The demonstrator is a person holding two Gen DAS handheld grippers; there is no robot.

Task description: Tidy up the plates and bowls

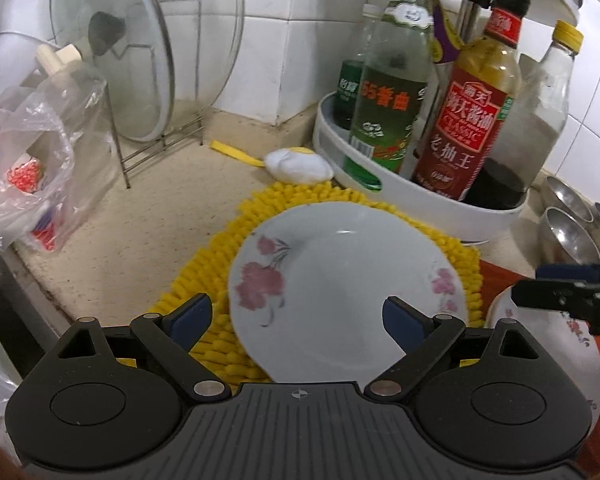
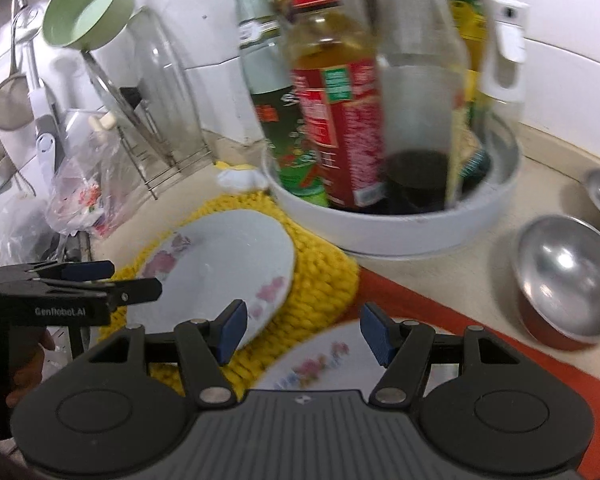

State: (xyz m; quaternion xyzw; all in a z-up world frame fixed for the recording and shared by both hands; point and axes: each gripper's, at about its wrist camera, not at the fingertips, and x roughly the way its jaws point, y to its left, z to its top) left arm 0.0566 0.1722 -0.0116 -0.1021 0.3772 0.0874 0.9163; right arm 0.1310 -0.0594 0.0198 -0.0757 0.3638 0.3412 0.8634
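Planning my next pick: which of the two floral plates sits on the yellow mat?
The plate with large pink flowers, between the left tongs. The other plate lies on the red surface.

Bright fisheye frames; right view blurred

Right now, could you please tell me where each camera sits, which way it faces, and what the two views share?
Left wrist: on the left gripper, facing the plate on the yellow mat; its open fingers show, with the right gripper at the right edge.
Right wrist: on the right gripper, over a second plate; the left gripper enters at left.
Shared: plate, mat, bottle tray.
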